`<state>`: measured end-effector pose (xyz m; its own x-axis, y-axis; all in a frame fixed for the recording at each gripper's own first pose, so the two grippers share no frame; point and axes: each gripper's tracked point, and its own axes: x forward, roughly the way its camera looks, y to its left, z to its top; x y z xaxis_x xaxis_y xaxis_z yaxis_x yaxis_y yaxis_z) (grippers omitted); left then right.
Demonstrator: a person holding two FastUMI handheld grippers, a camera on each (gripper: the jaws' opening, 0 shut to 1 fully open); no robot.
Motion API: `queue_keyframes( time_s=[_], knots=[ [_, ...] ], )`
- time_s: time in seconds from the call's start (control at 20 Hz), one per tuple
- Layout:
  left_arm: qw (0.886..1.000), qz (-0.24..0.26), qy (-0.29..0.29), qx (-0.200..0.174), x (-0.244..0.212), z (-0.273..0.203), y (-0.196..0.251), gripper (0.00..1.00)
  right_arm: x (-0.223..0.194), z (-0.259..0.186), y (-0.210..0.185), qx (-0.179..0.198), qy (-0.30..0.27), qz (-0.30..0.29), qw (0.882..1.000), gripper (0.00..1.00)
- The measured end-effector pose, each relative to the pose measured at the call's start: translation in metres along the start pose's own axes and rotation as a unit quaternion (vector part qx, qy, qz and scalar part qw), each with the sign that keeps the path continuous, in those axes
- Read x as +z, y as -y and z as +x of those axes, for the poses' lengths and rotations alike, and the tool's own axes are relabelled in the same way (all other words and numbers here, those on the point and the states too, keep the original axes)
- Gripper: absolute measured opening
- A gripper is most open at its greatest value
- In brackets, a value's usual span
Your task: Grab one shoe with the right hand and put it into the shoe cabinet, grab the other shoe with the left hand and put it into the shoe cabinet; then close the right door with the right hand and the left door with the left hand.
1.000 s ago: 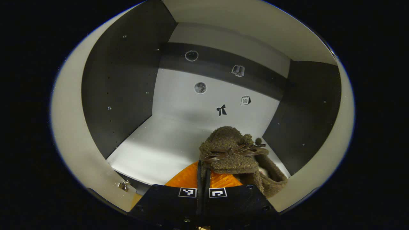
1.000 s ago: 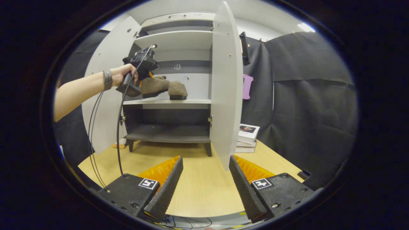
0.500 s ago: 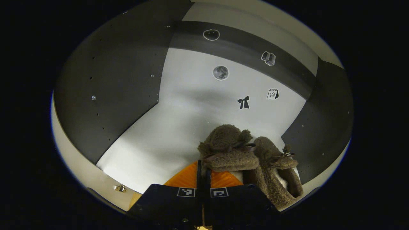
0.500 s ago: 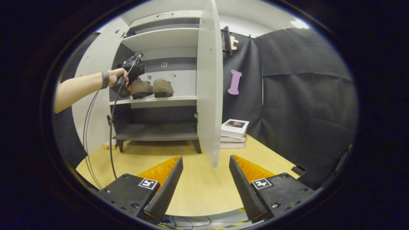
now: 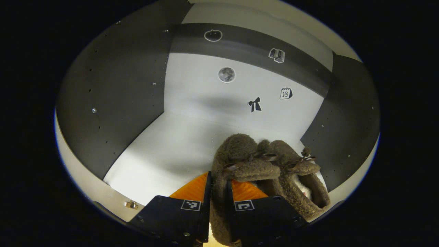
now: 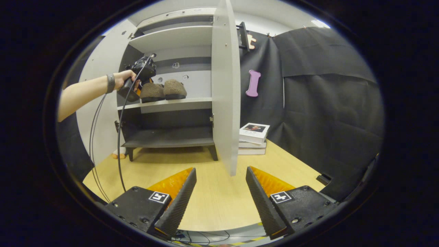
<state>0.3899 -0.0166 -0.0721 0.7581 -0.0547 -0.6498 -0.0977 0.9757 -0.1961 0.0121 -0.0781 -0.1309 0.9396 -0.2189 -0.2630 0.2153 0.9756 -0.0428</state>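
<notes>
In the right gripper view the right tongs (image 6: 219, 192) hang nearest, spread wide with nothing between them, above the pale wooden worktop (image 6: 212, 202). Beyond them, edge-on, stands the open white right door (image 6: 224, 92) of the white-and-grey shoe cabinet (image 6: 171, 37). The white left door (image 6: 91, 113) is swung wide open too. Right of the cabinet a small stack of white books (image 6: 253, 135) lies on the worktop by the black cloth wall. On the white middle shelf (image 6: 171, 103) two fuzzy brown slippers sit side by side, the left slipper (image 6: 152, 92) touching the right slipper (image 6: 175, 89). A person's hand (image 6: 124, 78), a grey band on the wrist, holds the left tongs (image 6: 140, 90) at the left slipper's heel, with black cables (image 6: 120, 144) trailing down from them.

In the left gripper view the left tongs (image 5: 217, 192) are nearly closed, with a narrow gap in which the heel rim of the left slipper (image 5: 236, 161) sits; whether both fingers (image 5: 205, 192) press on it I cannot tell. That slipper rests on the white shelf floor (image 5: 164, 151), toe pointing to the back, its brown lace bow on top, and the right slipper (image 5: 298, 175) lies against its right side near the dark grey right wall (image 5: 346, 120). Farthest off, small stickers (image 5: 255, 104) dot the white back panel (image 5: 205, 92) and the dark band across it.
</notes>
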Motion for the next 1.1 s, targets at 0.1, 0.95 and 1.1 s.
queue_keyframes(
  time_s=[0.1,0.95,1.1],
  knots=[
    [1.000,0.001,0.004,0.003,0.000,0.001,-0.002,0.24,-0.001,0.000,0.001,-0.001,0.000,0.000,1.000,0.92],
    [0.981,0.053,0.182,-0.033,0.020,-0.137,0.003,0.95,-0.008,-0.013,-0.015,0.024,-0.006,-0.015,1.000,0.92],
    [0.969,0.075,0.226,-0.059,-0.002,-0.178,0.000,0.94,-0.005,-0.017,-0.022,0.033,0.003,-0.015,0.999,0.92]
  ],
)
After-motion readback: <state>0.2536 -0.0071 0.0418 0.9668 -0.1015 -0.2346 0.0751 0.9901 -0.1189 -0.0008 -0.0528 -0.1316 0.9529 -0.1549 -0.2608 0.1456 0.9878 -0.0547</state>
